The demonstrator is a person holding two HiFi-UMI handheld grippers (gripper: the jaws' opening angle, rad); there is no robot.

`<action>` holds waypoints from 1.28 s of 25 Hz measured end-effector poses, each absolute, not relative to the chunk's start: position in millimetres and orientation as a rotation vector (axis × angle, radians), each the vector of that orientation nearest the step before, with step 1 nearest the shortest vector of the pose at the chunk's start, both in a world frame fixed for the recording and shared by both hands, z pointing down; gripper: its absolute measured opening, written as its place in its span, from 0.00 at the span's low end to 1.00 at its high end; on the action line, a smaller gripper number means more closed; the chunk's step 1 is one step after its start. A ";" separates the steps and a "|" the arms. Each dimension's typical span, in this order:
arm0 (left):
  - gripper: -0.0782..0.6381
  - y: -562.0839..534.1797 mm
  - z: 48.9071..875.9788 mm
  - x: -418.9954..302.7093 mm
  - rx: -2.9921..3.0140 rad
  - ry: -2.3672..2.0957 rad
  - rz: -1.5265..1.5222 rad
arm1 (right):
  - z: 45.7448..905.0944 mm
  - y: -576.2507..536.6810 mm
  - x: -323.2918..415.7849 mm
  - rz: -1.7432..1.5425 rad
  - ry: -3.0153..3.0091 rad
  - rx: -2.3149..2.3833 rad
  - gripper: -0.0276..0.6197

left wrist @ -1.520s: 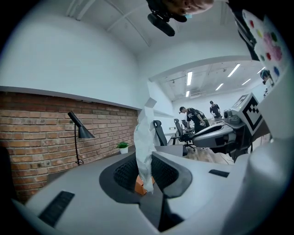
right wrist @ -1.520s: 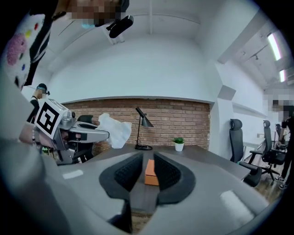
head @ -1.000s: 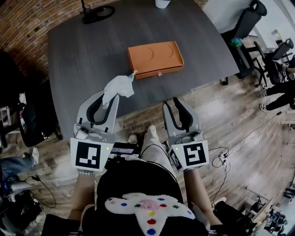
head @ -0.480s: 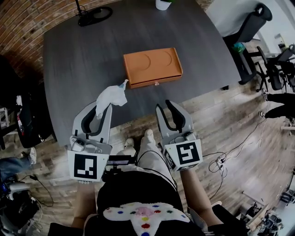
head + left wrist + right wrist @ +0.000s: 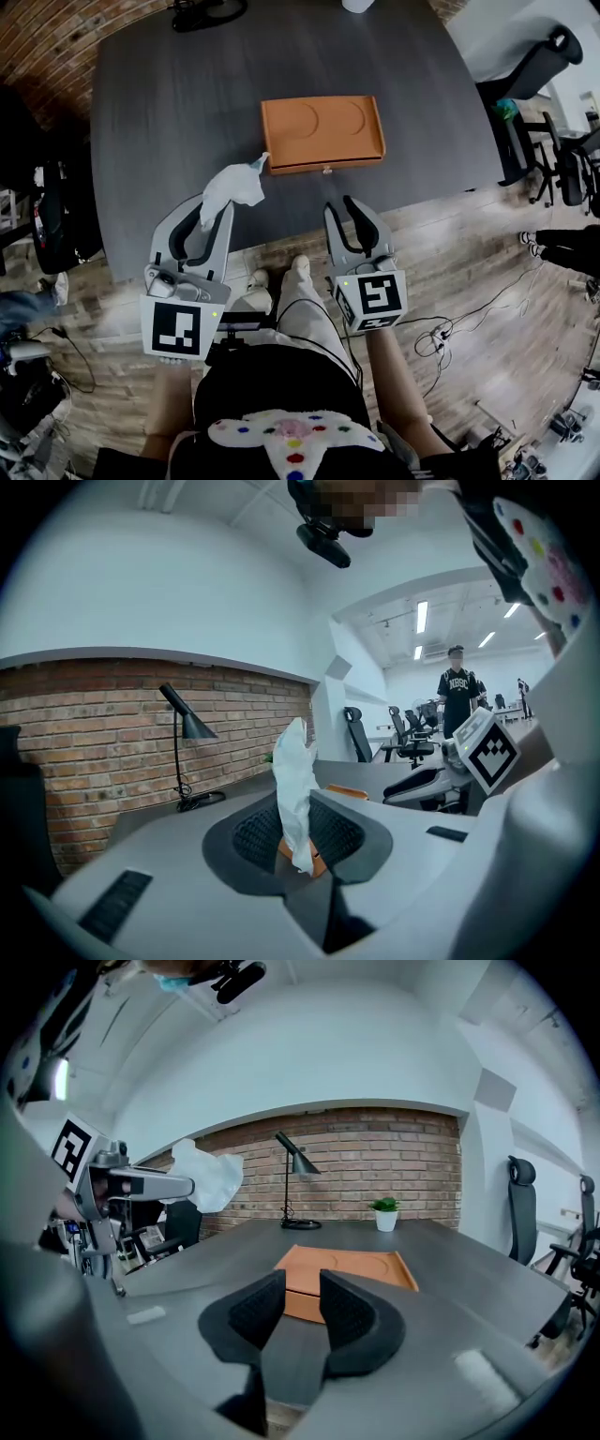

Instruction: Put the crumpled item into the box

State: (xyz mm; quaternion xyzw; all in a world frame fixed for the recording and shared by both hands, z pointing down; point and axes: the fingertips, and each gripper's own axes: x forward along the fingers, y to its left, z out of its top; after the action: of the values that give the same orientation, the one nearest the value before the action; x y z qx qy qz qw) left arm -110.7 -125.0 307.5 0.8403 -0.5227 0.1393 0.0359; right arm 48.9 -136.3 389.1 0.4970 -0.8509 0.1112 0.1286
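Left gripper, right gripper lower | 1 crumpled tissue pinched in left fingers | right fingers apart | 1 box

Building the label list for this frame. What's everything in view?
table: 1, dark grey, centre
box: 1, orange, on table
tissue: 1, white, crumpled, above table's near edge
lamp: 1, black, table's far edge
plant: 1, green in white pot, table's far edge
chairs: several, black, right of table
bystander: 1, dark top, background
wall: brick, behind table
floor: wood
left gripper: grey, shut on tissue
right gripper: grey, open, empty
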 end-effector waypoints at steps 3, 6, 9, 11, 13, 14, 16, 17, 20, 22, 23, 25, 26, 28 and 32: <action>0.20 -130.2 314.4 -108.8 2.564 -1.619 0.450 | 399.6 -146.6 52.8 0.344 -2.472 1.427 0.21; 0.20 -131.0 320.9 -110.9 2.543 -1.635 0.458 | 411.7 -152.3 52.0 0.350 -2.464 1.403 0.21; 0.20 -134.3 325.8 -112.7 2.523 -1.651 0.462 | 426.2 -160.9 51.5 0.354 -2.449 1.381 0.21; 0.20 -136.9 328.7 -112.7 2.509 -1.662 0.467 | 436.6 -166.8 52.0 0.363 -2.437 1.362 0.21; 0.21 -139.6 331.5 -112.0 2.495 -1.672 0.475 | 446.4 -173.1 51.8 0.372 -2.427 1.338 0.21; 0.20 -140.9 332.8 -111.4 2.489 -1.676 0.480 | 450.8 -176.4 51.6 0.372 -2.422 1.328 0.21; 0.20 -142.6 335.3 -110.4 2.476 -1.683 0.488 | 459.1 -182.6 51.5 0.366 -2.409 1.312 0.21; 0.20 -143.1 336.4 -110.3 2.469 -1.687 0.489 | 463.5 -185.2 51.5 0.366 -2.401 1.307 0.21; 0.20 -144.1 339.8 -112.3 2.452 -1.699 0.492 | 478.3 -192.2 50.2 0.381 -2.375 1.295 0.21; 0.20 -145.7 341.9 -113.4 2.445 -1.708 0.492 | 488.7 -196.6 49.6 0.397 -2.357 1.288 0.21; 0.20 -146.5 343.1 -113.3 2.441 -1.712 0.493 | 493.8 -198.5 49.9 0.408 -2.348 1.285 0.21; 0.20 -147.2 346.1 -113.2 2.427 -1.718 0.500 | 503.2 -201.5 50.9 0.433 -2.335 1.282 0.21; 0.20 -147.1 347.5 -113.3 2.420 -1.721 0.505 | 507.3 -202.7 51.3 0.446 -2.330 1.283 0.21; 0.20 -146.9 349.5 -113.9 2.408 -1.728 0.510 | 514.1 -205.4 51.4 0.464 -2.320 1.286 0.21; 0.20 -146.5 351.3 -115.5 2.389 -1.743 0.511 | 524.6 -209.0 48.7 0.483 -2.305 1.271 0.21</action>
State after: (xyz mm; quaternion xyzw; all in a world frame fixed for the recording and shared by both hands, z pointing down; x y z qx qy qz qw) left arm -115.5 -146.5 351.3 0.7942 -0.5792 0.1698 0.0701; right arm 48.7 -209.0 524.6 0.4621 -0.8381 0.1755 0.2308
